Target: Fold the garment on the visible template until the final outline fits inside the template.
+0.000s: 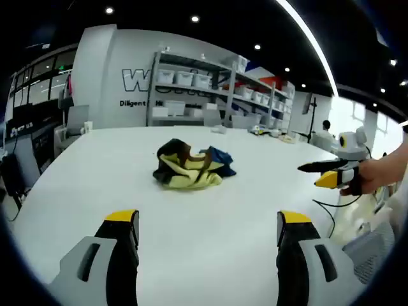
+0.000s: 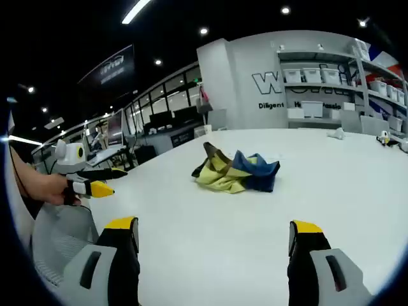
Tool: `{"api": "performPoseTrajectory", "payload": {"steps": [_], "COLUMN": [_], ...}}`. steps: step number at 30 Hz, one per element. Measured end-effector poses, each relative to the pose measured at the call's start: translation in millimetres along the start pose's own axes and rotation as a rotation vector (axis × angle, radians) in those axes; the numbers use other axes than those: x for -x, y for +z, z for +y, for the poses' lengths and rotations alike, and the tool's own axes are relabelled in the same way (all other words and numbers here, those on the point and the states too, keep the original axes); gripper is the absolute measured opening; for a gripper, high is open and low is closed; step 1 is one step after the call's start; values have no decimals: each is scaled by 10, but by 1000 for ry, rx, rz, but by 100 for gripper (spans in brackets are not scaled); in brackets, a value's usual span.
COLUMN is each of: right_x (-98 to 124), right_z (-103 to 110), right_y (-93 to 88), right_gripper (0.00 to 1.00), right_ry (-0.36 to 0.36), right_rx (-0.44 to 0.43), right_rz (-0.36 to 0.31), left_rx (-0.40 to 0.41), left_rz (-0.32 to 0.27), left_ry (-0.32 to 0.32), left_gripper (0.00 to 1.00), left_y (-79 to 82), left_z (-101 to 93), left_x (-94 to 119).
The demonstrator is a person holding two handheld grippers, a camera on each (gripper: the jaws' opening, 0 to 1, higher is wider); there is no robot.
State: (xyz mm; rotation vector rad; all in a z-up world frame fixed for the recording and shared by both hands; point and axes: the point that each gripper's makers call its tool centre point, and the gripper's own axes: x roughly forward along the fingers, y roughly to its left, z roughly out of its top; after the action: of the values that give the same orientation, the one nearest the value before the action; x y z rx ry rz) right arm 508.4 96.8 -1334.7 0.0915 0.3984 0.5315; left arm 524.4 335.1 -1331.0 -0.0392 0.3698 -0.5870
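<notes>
A: See a template near the garment [image 1: 191, 164]?
B: I can't make one out. It's crumpled mid-worktop [image 1: 210, 223], shelving [image 1: 217, 89] behind.
A: Tongs?
B: Left tongs [image 1: 208, 224] and right tongs [image 2: 213, 232] gape wide, both empty, short of it.

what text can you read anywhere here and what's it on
"W": big letter on the grey wall, the rest hidden by the shelves.
"Diligent": small line under it on that wall; the rest is cut off.
Dark hanging sign: white lettering, too blurred to read.
Garment: no text seen.
</notes>
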Motion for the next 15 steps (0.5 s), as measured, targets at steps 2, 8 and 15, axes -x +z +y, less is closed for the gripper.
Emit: {"api": "performPoseTrajectory", "payload": {"steps": [2, 8, 15], "right_x": [5, 18, 19], "right_z": [-3, -16, -16], "right_y": [-4, -5, -2], "right_gripper": [96, 96, 96], "right_ry": [-1, -5, -7], "right_rx": [0, 1, 2], "right_rz": [3, 4, 6], "left_rx": [0, -4, -9], "left_rz": [0, 5, 13], "left_ry": [-3, -7, -13], "left_gripper": [89, 89, 88], "left_y": [-1, -13, -24], "left_z": [-1, 0, 3], "left_x": [-4, -11, -23]}}
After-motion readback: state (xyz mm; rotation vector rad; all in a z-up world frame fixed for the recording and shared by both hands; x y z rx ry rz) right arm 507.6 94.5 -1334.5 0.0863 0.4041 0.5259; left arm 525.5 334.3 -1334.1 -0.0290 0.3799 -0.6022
